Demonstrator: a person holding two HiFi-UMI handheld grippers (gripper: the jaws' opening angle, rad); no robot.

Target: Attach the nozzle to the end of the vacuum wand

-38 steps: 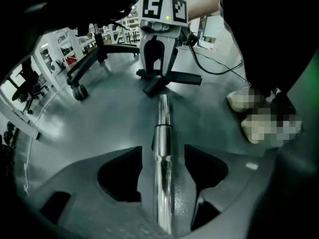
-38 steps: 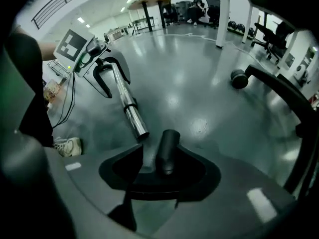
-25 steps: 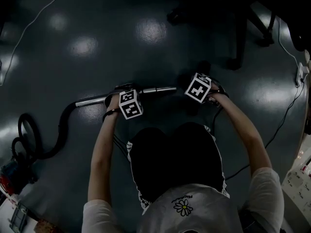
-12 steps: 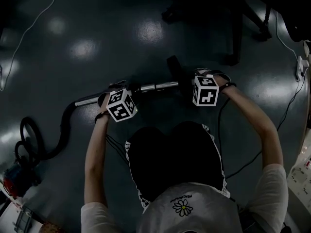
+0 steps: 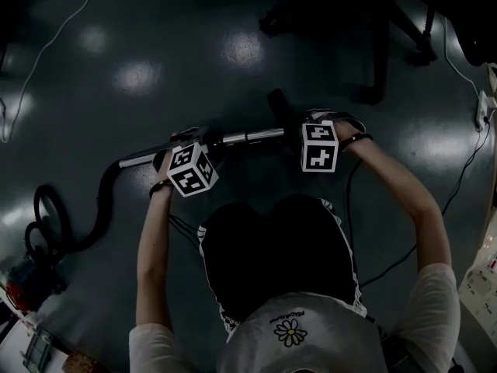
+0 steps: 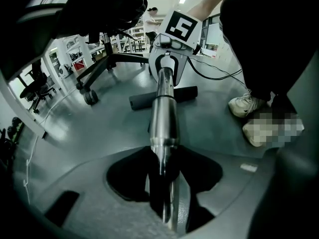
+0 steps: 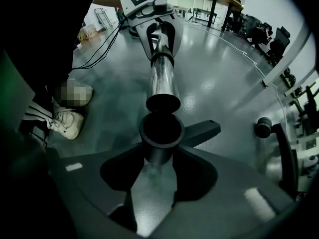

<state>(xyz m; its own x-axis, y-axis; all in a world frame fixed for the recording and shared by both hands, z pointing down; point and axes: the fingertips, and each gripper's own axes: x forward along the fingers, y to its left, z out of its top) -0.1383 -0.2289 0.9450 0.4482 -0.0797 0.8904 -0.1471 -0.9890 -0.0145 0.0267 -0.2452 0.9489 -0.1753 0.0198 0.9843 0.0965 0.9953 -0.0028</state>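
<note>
Nozzle (image 7: 160, 133): socket collar faces open end of vacuum wand (image 7: 162, 78), just short of it and lined up, not yet seated by my read. Both sit higher than a second ago. Right gripper (image 7: 158, 176) has rolled, jaws just closing a little, clamped on nozzle neck. Left gripper (image 6: 164, 183) clamped on wand. I judge push-on comes next.

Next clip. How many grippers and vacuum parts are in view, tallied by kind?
Grippers: 2, left gripper clamped on the vacuum wand, right gripper, jaws just closing, on the nozzle
Vacuum wand: 1
Nozzle: 1
Hose: 1
Total: 5
</note>
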